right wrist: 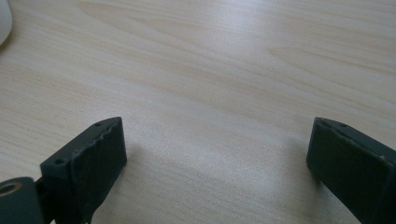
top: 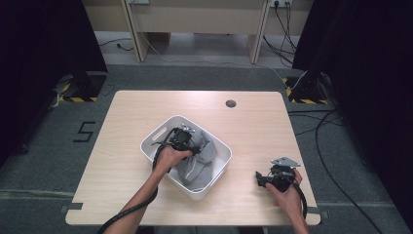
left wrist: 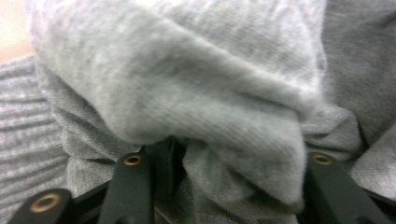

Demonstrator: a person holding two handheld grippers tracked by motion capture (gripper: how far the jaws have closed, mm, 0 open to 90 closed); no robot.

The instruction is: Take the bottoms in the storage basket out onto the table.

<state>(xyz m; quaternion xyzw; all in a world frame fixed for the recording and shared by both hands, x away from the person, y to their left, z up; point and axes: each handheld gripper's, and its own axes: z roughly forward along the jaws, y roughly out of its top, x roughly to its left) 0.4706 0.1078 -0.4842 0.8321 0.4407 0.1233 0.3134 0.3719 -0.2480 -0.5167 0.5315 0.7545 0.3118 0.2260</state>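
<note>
Grey knitted cloth (top: pixel 198 161) lies in the white basket (top: pixel 221 168) at the middle of the tabletop (top: pixel 126 112). The left gripper (top: pixel 187 141) is inside the basket, its jaws grasping a fold of this cloth. Near the front right corner, the right gripper (top: pixel 263 179) rests with jaws released, wide apart over bare wood.

Grey cloth (left wrist: pixel 196 93) is covering the left gripper's (left wrist: pixel 219 186) jaw tips, blurring at close range; picture edges are cutting off the white basket (right wrist: pixel 3 23) and right gripper (right wrist: pixel 215 158).
</note>
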